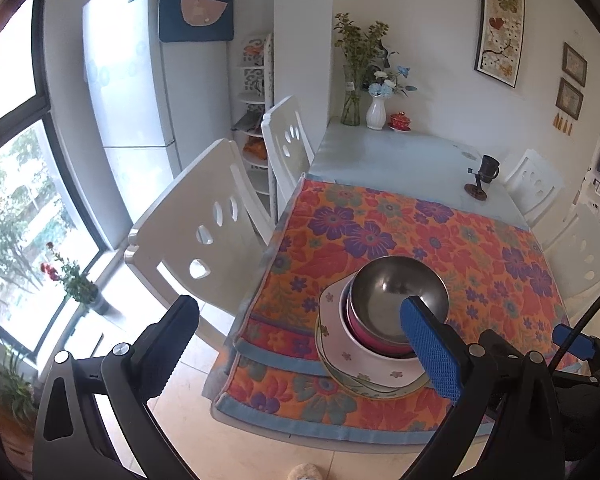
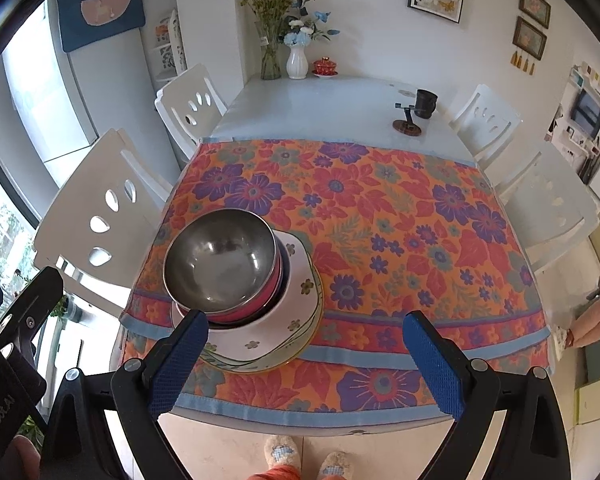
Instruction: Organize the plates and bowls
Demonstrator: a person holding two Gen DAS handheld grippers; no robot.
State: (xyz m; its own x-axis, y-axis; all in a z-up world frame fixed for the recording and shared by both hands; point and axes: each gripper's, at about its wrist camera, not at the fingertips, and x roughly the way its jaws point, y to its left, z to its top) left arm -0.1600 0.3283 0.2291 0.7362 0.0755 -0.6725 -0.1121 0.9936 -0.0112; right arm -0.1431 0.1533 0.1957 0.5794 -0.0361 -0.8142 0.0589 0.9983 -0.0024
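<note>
A steel bowl (image 1: 392, 288) sits nested in a pink bowl (image 1: 374, 338), inside a white bowl, on stacked flowered plates (image 1: 340, 360) near the front left of the flowered tablecloth (image 1: 460, 240). The same stack shows in the right wrist view: steel bowl (image 2: 220, 258), pink bowl (image 2: 256, 304), plates (image 2: 296, 320). My left gripper (image 1: 300, 344) is open and empty, held above and in front of the stack. My right gripper (image 2: 306, 360) is open and empty, at the table's front edge, to the right of the stack.
White chairs (image 1: 204, 236) (image 2: 104, 208) stand at the table's left, and more (image 2: 548, 200) at its right. Vases (image 2: 298, 62), a red lidded cup (image 2: 325, 67) and a dark grinder (image 2: 420, 110) stand at the far end. A fridge (image 1: 140, 80) is at the left.
</note>
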